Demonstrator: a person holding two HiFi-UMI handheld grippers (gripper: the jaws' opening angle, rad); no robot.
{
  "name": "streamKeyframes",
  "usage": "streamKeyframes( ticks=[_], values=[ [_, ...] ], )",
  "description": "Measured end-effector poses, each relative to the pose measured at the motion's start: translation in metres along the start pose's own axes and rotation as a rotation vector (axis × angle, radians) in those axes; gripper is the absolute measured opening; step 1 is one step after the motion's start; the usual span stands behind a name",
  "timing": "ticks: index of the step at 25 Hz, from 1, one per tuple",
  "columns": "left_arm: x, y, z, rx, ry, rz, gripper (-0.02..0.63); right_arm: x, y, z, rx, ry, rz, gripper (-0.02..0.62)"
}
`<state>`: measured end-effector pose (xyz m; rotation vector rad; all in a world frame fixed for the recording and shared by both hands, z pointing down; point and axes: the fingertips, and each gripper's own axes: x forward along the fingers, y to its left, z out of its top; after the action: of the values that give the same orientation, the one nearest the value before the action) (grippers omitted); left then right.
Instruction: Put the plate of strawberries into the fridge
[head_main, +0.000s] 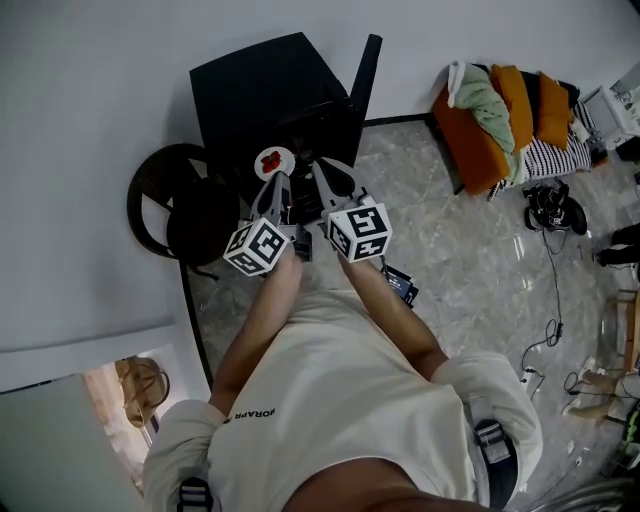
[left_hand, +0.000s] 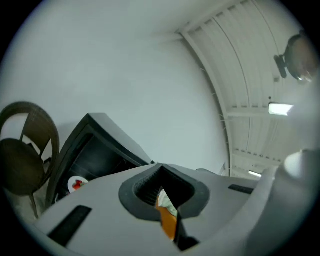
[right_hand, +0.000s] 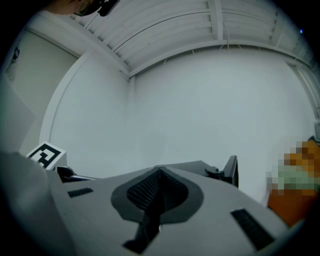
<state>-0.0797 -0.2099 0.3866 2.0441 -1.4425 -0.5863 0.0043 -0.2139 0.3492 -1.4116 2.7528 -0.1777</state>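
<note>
A white plate of red strawberries (head_main: 272, 160) sits in the open front of the black fridge (head_main: 262, 88), whose door (head_main: 366, 72) stands swung open to the right. In the left gripper view the plate (left_hand: 76, 184) lies inside the dark fridge (left_hand: 100, 150), far left of the jaws. My left gripper (head_main: 274, 188) is just in front of the plate, shut with nothing in it. My right gripper (head_main: 332, 180) is beside it, also shut and empty. Both point slightly upward at the white wall, as the left gripper (left_hand: 161, 170) and right gripper (right_hand: 160, 174) views show.
A round dark wicker chair (head_main: 172, 212) stands left of the fridge. An orange sofa (head_main: 478, 135) with cushions and a green cloth is at the right. Cables and dark gear (head_main: 553, 208) lie on the marble floor, and a small dark object (head_main: 402, 284) lies near my right arm.
</note>
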Motion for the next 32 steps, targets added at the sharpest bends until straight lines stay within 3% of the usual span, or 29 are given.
streamKeyframes(
  ticks=[10,18,24,32],
  values=[
    [-0.004,-0.025,0.010,0.392,0.004,0.000,0.002,-0.004,0.006,-0.001,-0.005,0.000,0.010,0.012],
    [-0.007,-0.045,0.013,0.570,-0.012,-0.007,0.002,-0.008,0.011,-0.001,-0.006,-0.013,0.032,0.012],
    [-0.008,-0.050,0.011,0.658,-0.012,0.004,0.002,-0.010,0.013,0.000,-0.016,-0.024,0.043,0.012],
    [-0.011,-0.051,0.011,0.692,0.003,0.011,0.002,-0.012,0.013,-0.001,-0.037,-0.023,0.026,0.012]
  ],
)
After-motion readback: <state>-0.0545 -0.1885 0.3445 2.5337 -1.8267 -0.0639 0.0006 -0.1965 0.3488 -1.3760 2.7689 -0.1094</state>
